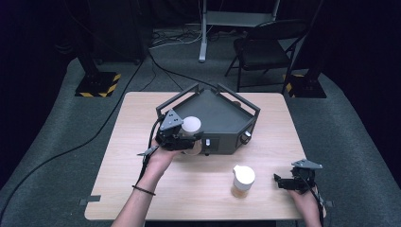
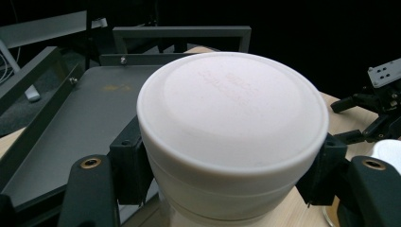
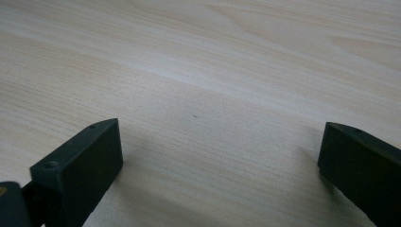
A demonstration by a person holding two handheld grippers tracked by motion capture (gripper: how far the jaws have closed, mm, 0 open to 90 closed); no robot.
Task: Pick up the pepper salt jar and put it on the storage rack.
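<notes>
Nearest the person, the right hand-held gripper rested at the desk's front right corner, its jaws spread wide over bare wood with nothing between them, and just beside it to the left stood a second white-lidded cup. Farther in, the left hand-held gripper was clamped around a white-lidded cup, held at the front left edge of the dark grey tray, whose raised rail frame stood close behind it.
</notes>
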